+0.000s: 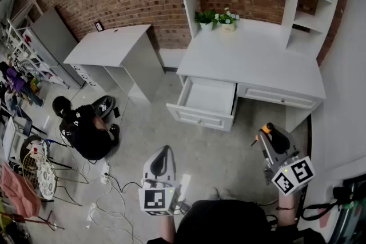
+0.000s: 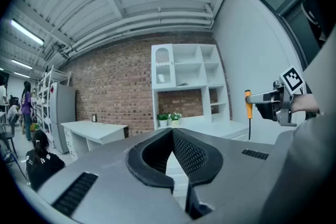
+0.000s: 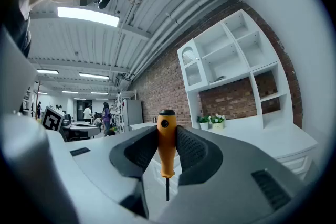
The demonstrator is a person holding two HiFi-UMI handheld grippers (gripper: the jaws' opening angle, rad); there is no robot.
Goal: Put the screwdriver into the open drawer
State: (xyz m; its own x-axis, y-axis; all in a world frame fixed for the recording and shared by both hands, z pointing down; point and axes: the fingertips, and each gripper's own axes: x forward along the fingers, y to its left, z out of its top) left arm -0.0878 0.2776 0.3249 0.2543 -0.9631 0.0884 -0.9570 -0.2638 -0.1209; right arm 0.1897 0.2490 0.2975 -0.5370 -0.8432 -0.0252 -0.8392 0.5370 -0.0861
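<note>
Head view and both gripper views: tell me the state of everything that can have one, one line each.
Screwdriver: held upright, orange handle up, shaft down.
Right gripper: shut on the screwdriver's handle.
Left gripper: jaws together at the tips, nothing between them.
Left drawer: pulled open, looks empty.
Right drawer: shut.

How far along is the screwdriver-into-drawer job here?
Done: the white desk drawer stands pulled open, and the orange-handled screwdriver is picked up. In hand: the right tool is clamped on its handle, shaft pointing down. Left: carrying it across the gap to the drawer and releasing it inside. The left tool is shut and empty.
</note>
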